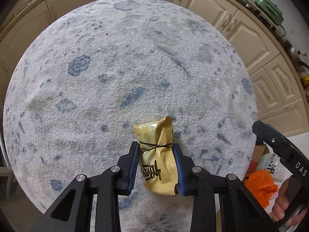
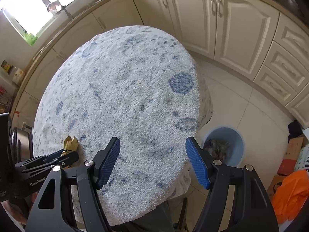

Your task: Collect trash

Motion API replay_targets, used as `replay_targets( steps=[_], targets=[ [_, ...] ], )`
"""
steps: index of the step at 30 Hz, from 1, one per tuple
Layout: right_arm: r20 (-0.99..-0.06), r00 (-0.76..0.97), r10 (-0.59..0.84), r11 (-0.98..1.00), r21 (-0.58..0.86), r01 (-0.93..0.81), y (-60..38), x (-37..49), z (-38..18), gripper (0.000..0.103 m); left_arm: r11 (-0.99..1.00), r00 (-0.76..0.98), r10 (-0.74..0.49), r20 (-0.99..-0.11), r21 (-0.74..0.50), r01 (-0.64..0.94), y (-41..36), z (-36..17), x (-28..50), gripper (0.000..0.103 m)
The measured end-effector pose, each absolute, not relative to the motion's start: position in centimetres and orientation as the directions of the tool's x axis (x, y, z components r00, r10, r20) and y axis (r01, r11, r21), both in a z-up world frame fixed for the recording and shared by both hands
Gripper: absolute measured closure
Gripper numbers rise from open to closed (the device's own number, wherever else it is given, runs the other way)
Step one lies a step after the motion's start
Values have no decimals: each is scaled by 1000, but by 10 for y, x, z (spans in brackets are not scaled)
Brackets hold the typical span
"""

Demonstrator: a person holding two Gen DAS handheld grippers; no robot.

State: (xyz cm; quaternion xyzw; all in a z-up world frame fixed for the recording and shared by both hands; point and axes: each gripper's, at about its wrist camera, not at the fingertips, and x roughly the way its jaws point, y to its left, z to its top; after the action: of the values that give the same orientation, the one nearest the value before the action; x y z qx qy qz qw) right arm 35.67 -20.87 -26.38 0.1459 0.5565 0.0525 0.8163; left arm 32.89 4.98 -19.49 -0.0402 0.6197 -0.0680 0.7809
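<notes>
a run of cream kitchen cabinets (image 2: 227,29) with arched door panels curves around the back of the room, over a pale tiled floor (image 2: 237,104). in front of them stands a table (image 1: 119,61) covered in a nubbly white cloth mottled with blue blotches, and it fills most of both wrist views. beside the table on the floor, seen from the right wrist, sits a light blue waste bin (image 2: 224,145) with crumpled grey stuff inside. further right on the floor lie an orange plastic bag (image 2: 291,193) and some cardboard boxes (image 2: 294,147). a bright window (image 2: 36,5) shows at the upper left of that view.

the left gripper (image 1: 156,150) points steeply down at the table, and its blue-padded fingers (image 1: 178,166) are drawn in against both sides of a crinkled gold snack wrapper (image 1: 157,154) with dark printed characters. the pads press on the wrapper's middle, pinching it, while its lower end seems to rest on the cloth near the table's near edge. from the right wrist view the same wrapper (image 2: 70,143) peeks out at the left side of the table, above the black body of the left gripper (image 2: 63,155).

the right gripper (image 2: 152,159) hangs over the table's near right edge with its jaws standing well apart and nothing between them, only cloth below. in the left wrist view its black body (image 1: 280,152) shows at the right edge, gripped by the person's hand (image 1: 284,203).
</notes>
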Motion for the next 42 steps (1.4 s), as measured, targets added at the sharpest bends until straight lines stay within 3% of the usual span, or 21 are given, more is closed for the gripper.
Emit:
replay_targets(
  steps=[11, 26, 42],
  targets=[
    [-905, 370, 211, 945, 286, 159, -259, 336, -273, 31, 974, 234, -148, -961, -100, 205, -32, -195, 324, 73],
    [-934, 349, 78, 857, 241, 455, -396, 261, -284, 31, 854, 173, -214, -961, -98, 511, -193, -201, 312, 73],
    [-963, 265, 53, 759, 211, 616, -495, 234, -324, 31, 769, 109, -190, -976, -79, 634, -336, -252, 349, 73]
  ],
)
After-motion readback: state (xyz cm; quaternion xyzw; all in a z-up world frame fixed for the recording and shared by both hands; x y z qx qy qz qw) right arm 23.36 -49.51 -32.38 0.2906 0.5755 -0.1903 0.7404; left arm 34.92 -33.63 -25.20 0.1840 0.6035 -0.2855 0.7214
